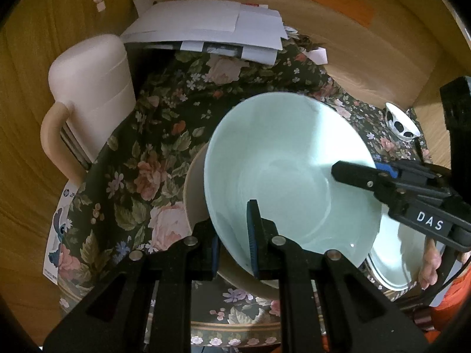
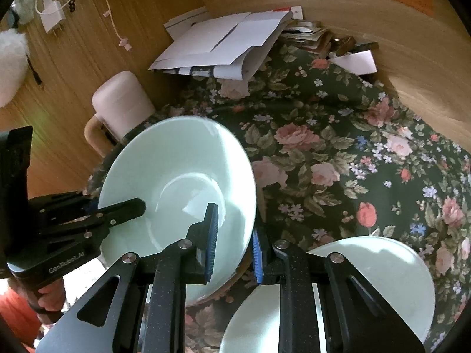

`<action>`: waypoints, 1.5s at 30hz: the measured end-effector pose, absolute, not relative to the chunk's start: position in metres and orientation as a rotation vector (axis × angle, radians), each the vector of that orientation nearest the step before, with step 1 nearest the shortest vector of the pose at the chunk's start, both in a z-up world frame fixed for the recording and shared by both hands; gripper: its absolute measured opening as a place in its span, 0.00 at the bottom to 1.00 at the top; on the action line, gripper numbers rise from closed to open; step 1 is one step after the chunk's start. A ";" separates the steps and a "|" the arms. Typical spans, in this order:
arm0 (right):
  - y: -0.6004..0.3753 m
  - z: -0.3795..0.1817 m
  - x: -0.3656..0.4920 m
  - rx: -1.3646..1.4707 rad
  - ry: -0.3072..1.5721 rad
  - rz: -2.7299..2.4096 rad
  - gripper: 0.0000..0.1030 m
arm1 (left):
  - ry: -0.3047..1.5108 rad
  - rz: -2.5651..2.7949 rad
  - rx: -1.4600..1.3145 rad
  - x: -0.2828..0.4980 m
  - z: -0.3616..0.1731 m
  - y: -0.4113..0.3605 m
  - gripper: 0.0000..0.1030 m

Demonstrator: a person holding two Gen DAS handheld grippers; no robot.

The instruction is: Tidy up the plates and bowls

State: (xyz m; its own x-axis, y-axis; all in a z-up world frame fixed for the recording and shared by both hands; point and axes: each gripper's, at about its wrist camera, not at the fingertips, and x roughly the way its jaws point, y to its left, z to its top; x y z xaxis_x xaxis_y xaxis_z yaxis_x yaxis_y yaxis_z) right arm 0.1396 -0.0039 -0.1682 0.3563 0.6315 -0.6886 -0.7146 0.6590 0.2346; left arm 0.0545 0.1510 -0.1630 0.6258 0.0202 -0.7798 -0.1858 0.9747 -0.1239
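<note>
- Tabletop (image 2: 338, 153): floral cloth, wooden wall at the back, papers (image 2: 223, 44) piled at the far edge, pale jug (image 1: 91, 94) on the left side. None of these crowd the work area.
- Bowl (image 1: 282, 170): pale green, tilted, mouth facing me, held off the cloth between both claws. Its lower part sits against or just inside a beige bowl (image 1: 194, 188) beneath; I can't tell whether they touch.
- Plate (image 2: 382, 279): pale green, flat on the cloth, just right of the bowl, under my right claw.
- Left claw (image 1: 234, 238): narrow, clamped on the bowl's near-left rim, one pad inside, one outside.
- Right claw (image 2: 234, 241): narrow, clamped on the opposite rim, same pinch.
- Key relation: the beige bowl lies below and left of the held bowl, nearer my left claw. I judge nesting needs the bowl levelled and lowered leftward, away from the plate.
- Small spotted dish (image 1: 401, 123): far right, well apart.
</note>
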 end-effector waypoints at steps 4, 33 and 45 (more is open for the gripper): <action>-0.003 -0.167 0.139 -0.133 0.818 0.869 0.18 | 0.887 0.117 -0.201 0.055 -0.165 0.150 0.15; -0.031 -0.152 0.144 -0.095 0.754 0.846 0.45 | 0.750 0.171 -0.063 0.065 -0.118 0.133 0.64; -0.093 -0.124 0.160 -0.019 0.650 0.717 0.65 | 0.689 0.104 -0.021 0.094 -0.091 0.089 0.81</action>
State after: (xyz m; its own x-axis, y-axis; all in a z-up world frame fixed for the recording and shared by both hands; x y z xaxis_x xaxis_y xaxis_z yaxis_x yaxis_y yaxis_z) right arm 0.1600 -0.0925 -0.1238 0.5671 0.6050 -0.5589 -0.6161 0.7619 0.1996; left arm 0.0942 0.0892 -0.0915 0.7669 0.0887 -0.6356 -0.1024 0.9946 0.0151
